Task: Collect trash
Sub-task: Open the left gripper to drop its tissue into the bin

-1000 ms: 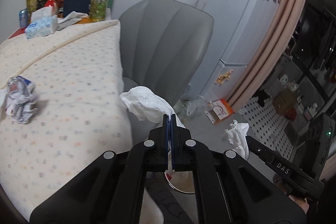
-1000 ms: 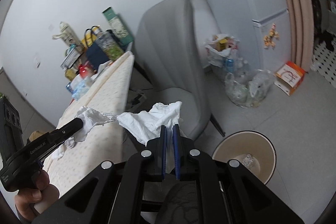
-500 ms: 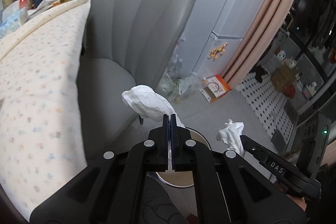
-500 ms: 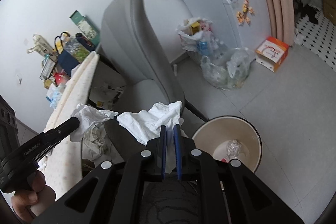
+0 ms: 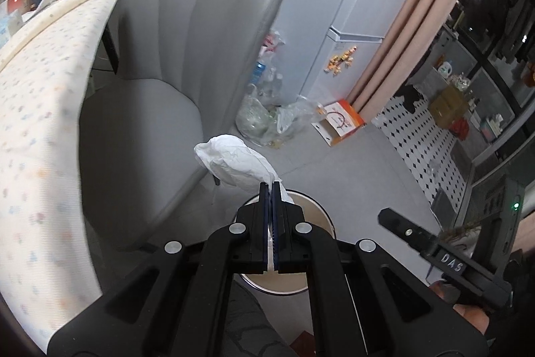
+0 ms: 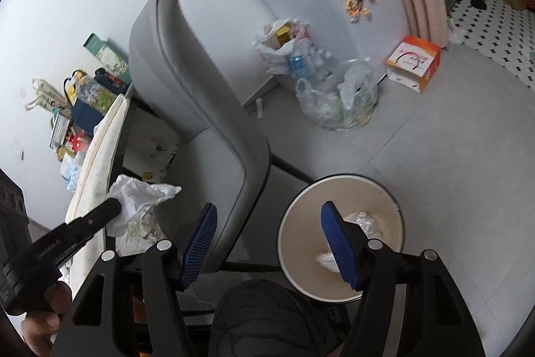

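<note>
My right tongs (image 6: 267, 243) were opening with nothing between them, their tissue (image 6: 326, 258) dropping into the bin (image 6: 294, 213) just below. Left tongs (image 5: 271, 186) were clamped on a crumpled tissue (image 5: 234, 163) sticking out past the bin's near rim (image 5: 321, 209). Letting go from there, I figured it'd hit the floor beside the chair (image 5: 150, 129).

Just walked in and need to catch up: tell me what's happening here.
A person is collecting trash with a pair of tongs in each hand. The right tongs are opening over the round bin on the floor, with nothing between their jaws; a white tissue blurs inside the bin, as if just let go. The left tongs are shut on another crumpled tissue, held just above the bin beside the grey chair, not yet dropped.
</note>
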`<state>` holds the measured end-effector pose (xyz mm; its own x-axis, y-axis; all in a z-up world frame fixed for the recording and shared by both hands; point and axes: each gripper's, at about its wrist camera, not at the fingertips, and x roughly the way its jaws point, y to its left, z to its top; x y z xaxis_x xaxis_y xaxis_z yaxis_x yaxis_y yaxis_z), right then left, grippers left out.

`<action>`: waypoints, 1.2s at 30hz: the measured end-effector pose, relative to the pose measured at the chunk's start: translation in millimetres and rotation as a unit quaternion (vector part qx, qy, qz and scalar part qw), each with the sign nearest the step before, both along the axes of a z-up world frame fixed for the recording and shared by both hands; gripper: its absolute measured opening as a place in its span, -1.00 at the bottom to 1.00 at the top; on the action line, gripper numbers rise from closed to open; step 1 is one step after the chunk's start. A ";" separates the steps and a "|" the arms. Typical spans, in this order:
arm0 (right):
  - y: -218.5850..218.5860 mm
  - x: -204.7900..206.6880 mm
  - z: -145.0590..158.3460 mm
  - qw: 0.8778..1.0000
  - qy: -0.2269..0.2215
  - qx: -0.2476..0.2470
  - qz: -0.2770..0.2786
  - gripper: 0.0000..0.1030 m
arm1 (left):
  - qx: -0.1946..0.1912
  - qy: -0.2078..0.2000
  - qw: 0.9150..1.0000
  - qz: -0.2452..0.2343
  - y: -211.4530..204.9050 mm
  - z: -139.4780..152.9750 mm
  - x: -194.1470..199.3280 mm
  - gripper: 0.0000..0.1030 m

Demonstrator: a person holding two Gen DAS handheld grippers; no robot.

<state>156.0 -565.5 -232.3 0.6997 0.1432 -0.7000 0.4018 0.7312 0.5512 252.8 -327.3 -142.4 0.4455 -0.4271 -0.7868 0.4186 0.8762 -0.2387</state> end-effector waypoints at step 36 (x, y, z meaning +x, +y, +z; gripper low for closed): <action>22.1 -14.5 63.2 0.996 -0.068 -0.042 -0.036 0.86 | -0.051 -0.022 0.997 0.047 60.0 51.0 -9.1 0.83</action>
<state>141.5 -543.4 -169.0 0.7950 0.0333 -0.6057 0.3811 0.7494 0.5415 243.8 -267.3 -91.4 0.5208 -0.4587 -0.7200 0.3485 0.8842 -0.3111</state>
